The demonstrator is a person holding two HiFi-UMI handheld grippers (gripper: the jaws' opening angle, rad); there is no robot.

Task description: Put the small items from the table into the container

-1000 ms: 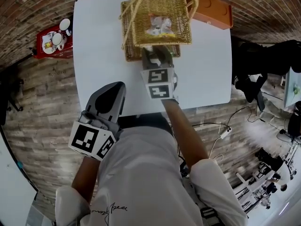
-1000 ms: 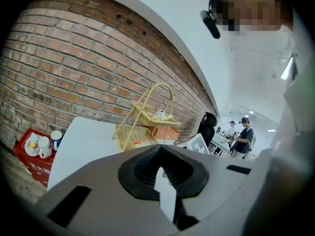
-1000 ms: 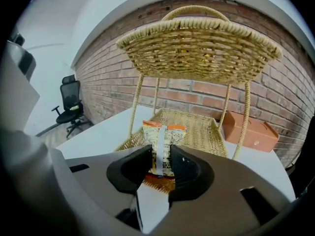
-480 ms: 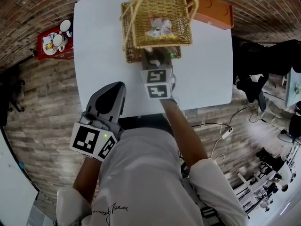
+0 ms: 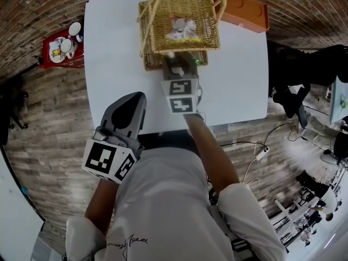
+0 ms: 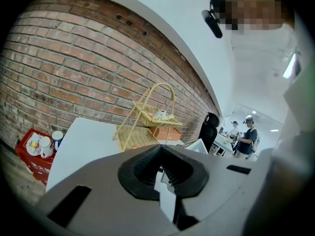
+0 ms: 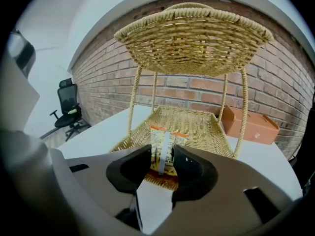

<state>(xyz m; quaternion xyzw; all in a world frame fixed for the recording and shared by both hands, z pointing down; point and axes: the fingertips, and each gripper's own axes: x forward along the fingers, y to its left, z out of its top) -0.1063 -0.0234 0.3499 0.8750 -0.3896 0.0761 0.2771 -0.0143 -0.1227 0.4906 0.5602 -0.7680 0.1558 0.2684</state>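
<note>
Pictured L of tabletop (image 5: 114, 64): red box (image 5: 58, 50) on wood-plank floor (image 5: 49, 124), white cups (image 5: 69, 37) on top. At far rt corner of tabletop: orange box (image 5: 246, 12), lying flat, edge close to brick wall (image 6: 74, 73). Rt of tabletop: black bulky item (image 5: 304, 69), kind unclear. Down on floor nr it: white power strip (image 5: 261, 153) w/ thin cables trailing off; further rt, dark equipment (image 5: 310, 200), too small to ID. In bkgd by wall: black office chair (image 7: 66, 113), unoccupied. Beyond, in bright rm: two persons (image 6: 247, 135) standing at a desk, one in cap & dark top.
</note>
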